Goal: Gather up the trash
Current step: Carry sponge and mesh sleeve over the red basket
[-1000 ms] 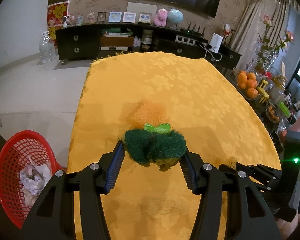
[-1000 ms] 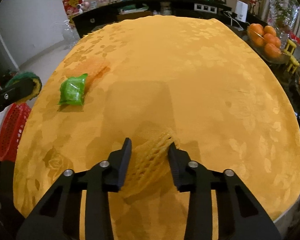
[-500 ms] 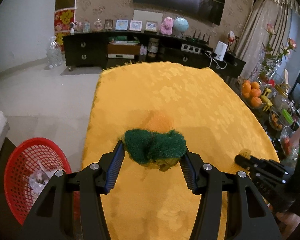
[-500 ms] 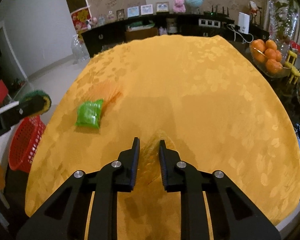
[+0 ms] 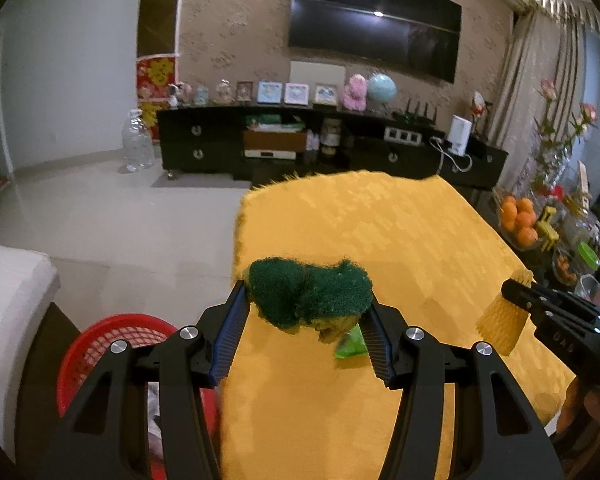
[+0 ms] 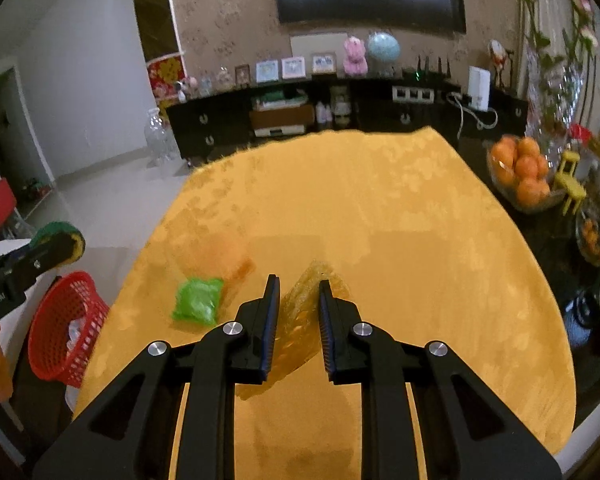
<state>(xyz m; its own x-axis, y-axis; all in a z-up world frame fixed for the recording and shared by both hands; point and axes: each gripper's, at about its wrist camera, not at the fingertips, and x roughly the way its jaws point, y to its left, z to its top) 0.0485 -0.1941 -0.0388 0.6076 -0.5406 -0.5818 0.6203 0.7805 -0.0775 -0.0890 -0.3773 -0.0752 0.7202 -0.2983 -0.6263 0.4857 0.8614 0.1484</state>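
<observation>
My left gripper (image 5: 306,312) is shut on a green scouring sponge (image 5: 310,294) and holds it above the yellow tablecloth (image 5: 380,232), near the table's left edge. My right gripper (image 6: 298,300) is shut on a yellow foam net (image 6: 300,320), lifted off the cloth; it also shows in the left wrist view (image 5: 502,326). A green wrapper (image 6: 198,300) lies on the cloth left of the right gripper, with an orange net (image 6: 224,254) just behind it. A red basket (image 6: 66,328) with crumpled paper stands on the floor at the left.
A bowl of oranges (image 6: 522,172) and small items stand on a dark side table at the right. A black TV cabinet (image 5: 300,148) runs along the far wall. A clear water jug (image 5: 138,140) stands on the floor.
Both grippers have lifted and pulled back. The right gripper closed on the yellow net and raised it. The left gripper carried the sponge up and toward the left edge.
</observation>
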